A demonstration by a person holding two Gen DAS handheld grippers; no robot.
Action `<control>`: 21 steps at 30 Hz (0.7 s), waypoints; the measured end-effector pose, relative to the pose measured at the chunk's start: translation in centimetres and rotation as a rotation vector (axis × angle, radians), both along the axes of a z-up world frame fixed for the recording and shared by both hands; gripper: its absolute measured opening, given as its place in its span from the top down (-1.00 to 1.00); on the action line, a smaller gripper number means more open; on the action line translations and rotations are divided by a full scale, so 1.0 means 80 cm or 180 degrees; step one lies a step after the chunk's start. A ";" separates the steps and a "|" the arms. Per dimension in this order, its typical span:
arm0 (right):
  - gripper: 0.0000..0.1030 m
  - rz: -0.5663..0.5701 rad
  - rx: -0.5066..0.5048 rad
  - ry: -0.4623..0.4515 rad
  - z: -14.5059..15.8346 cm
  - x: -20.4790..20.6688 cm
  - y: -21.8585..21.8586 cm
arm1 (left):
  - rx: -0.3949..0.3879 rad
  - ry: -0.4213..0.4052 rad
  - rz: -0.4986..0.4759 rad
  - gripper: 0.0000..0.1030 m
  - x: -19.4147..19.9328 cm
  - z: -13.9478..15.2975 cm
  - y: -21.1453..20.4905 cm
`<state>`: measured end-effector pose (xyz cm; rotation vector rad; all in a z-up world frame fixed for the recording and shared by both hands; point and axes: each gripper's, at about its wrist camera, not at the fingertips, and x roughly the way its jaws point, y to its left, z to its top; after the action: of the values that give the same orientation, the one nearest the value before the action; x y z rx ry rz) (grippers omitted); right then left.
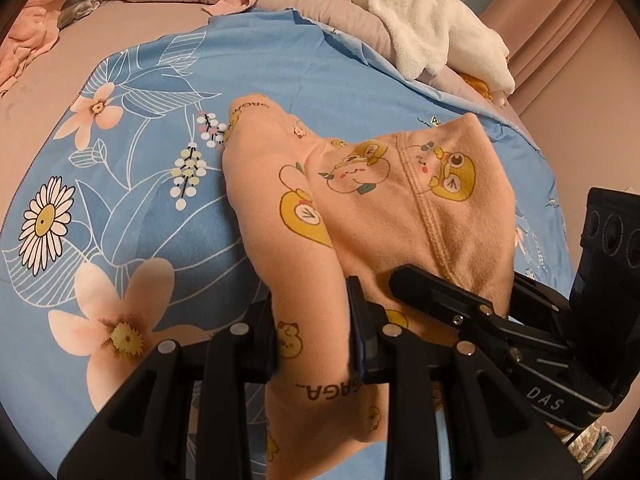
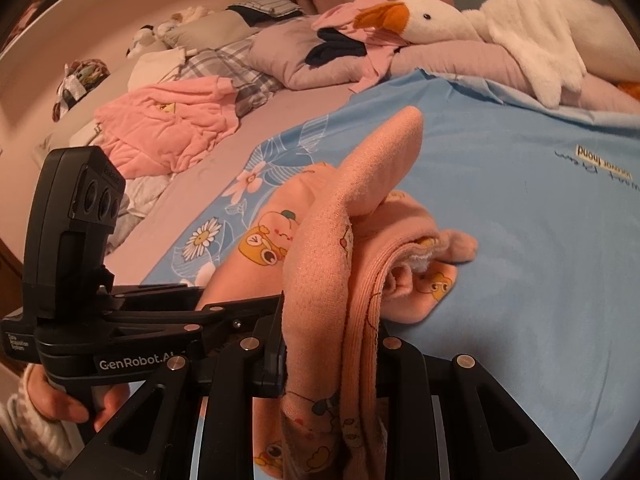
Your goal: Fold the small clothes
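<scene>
A small peach garment point(image 1: 380, 208) with yellow cartoon prints lies partly folded on a blue floral sheet point(image 1: 160, 160). My left gripper point(image 1: 314, 340) is shut on a strip of the garment at its near edge. My right gripper point(image 2: 330, 354) is shut on a bunched fold of the same garment point(image 2: 332, 248), which drapes over its fingers; one end sticks up. The right gripper also shows in the left wrist view point(image 1: 460, 304), close beside the left one. The left gripper shows in the right wrist view point(image 2: 168, 316), just left of the cloth.
A white plush goose point(image 2: 500, 20) lies on a mauve quilt point(image 2: 280, 52) at the far side. A pile of pink clothes point(image 2: 168, 128) and checked pillows point(image 2: 224, 64) lie at far left. The blue sheet point(image 2: 520, 220) spreads to the right.
</scene>
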<state>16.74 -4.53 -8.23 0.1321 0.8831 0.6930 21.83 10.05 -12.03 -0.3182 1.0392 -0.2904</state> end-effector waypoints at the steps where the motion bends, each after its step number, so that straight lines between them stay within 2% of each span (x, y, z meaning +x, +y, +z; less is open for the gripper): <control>1: 0.48 -0.0003 0.0014 0.0031 -0.002 0.002 -0.002 | 0.0002 0.0004 0.0000 0.47 0.000 -0.001 0.000; 21: 0.48 -0.0309 0.0360 0.0608 -0.038 0.014 -0.040 | 0.0000 0.0064 0.0033 0.41 0.002 -0.007 -0.001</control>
<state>17.85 -7.77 -11.24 0.3446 1.0132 0.6468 21.96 10.00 -12.56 -0.3271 1.0570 -0.2783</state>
